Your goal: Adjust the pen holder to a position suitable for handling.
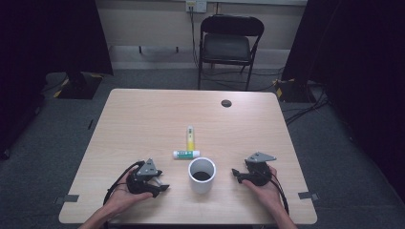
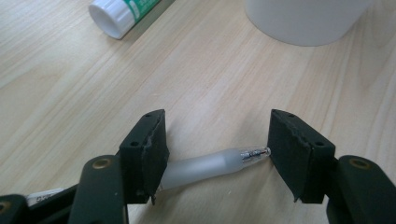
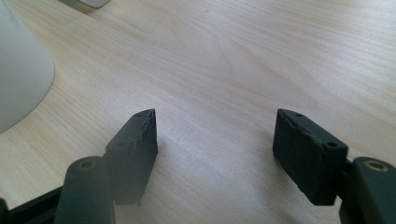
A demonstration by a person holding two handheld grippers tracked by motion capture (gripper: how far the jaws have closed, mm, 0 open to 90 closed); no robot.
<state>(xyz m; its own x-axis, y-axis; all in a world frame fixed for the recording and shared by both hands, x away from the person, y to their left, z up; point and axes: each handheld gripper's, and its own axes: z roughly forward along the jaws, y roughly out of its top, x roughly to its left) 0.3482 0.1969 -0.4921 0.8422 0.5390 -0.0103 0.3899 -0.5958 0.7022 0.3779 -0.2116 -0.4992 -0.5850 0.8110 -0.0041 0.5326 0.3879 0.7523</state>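
A person holds a black gripper in each hand at the near edge of the wooden table. My left gripper sits low over the table, jaws apart. A frosted clear pen lies on the wood across the gap. Its tip almost meets the right pad and its other end passes under the left pad; neither pad presses on it. My right gripper rests open over bare wood, right of the white cup. A green-and-white glue stick lies behind the cup.
A yellow-and-white marker lies lengthwise beyond the glue stick. A round cable hole is near the table's far edge. A black folding chair stands behind the table. Tape marks sit at the near corners.
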